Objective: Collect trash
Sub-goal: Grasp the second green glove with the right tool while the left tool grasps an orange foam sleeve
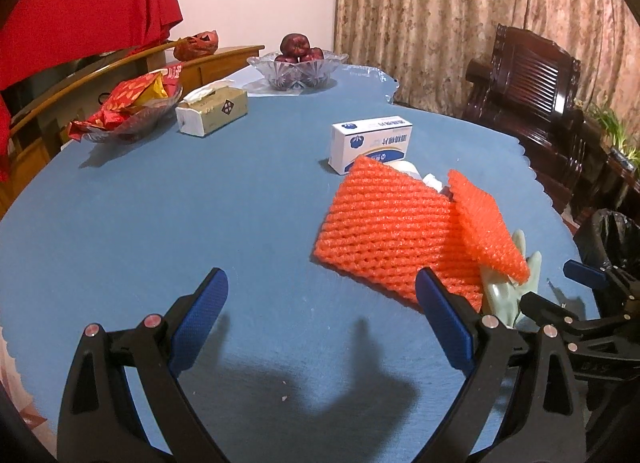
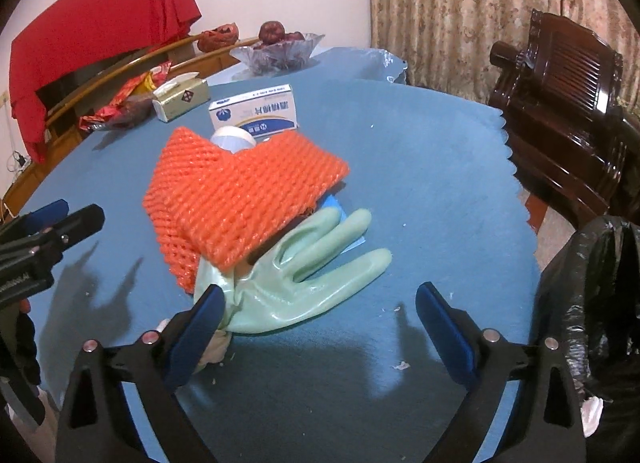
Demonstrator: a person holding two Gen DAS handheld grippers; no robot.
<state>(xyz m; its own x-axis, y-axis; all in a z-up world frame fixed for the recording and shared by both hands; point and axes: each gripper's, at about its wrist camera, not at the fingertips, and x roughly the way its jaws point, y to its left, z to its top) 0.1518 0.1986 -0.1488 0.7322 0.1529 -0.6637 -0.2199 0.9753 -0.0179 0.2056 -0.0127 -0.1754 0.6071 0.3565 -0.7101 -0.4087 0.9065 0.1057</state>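
Two orange foam nets [image 1: 384, 231] [image 2: 244, 199] lie stacked on the blue table. A pale green rubber glove [image 2: 308, 275] lies under their near edge, fingers spread; it shows at the right in the left wrist view [image 1: 508, 287]. A white cup or lid [image 2: 234, 139] peeks from behind the nets. A white and blue box [image 1: 370, 141] [image 2: 256, 109] stands beyond them. My left gripper [image 1: 322, 303] is open and empty, just left of the nets. My right gripper [image 2: 320, 311] is open and empty, its left finger by the glove's cuff.
A black trash bag [image 2: 592, 303] [image 1: 612, 239] hangs at the table's right edge. A tissue box [image 1: 212, 111], a snack bowl [image 1: 132, 111] and a glass fruit bowl [image 1: 296, 67] stand at the far side. A dark wooden chair [image 2: 568, 103] stands to the right.
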